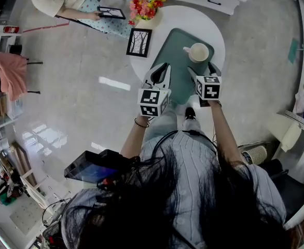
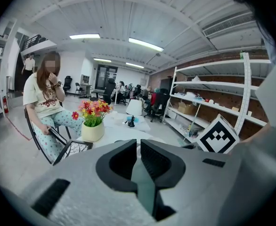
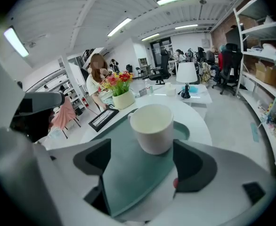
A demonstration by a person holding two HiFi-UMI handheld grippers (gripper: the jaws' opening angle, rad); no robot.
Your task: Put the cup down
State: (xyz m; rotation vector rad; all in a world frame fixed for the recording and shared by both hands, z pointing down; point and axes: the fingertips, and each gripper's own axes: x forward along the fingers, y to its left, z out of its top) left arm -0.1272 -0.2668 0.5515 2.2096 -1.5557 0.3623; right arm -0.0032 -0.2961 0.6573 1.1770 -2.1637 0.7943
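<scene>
**A:** Where is the risk here, starting with the big things?

**B:** The round white table (image 1: 193, 18) is steady, and the green mat (image 1: 177, 74) lies flat on it. The mat could slide, though, so anything that catches it would carry the cup along.

**A:** And the grippers?

**B:** The right gripper (image 3: 142, 157) has its jaws spread wide and holds nothing. The cup (image 3: 151, 126) stands on the mat just ahead of them, roughly between the tips. The right-hand jaw sits close beside the cup's wall, and I can't tell whether they touch. I judge that a crooked pull back could clip the wall and tip or drag the cup. The left gripper (image 2: 139, 147) has its jaws drawn nearly together on nothing, above the mat's left part. If it dips, it could snag the mat.

**A:** How does the cup stand?

**B:** It is upright, with its mouth facing up and its long axis vertical. It looks empty.

**A:** And the handle?

**B:** The handle (image 1: 186, 49) points to the person's left, toward the middle of the mat and away from the close jaw. That side should clear easily.
</scene>
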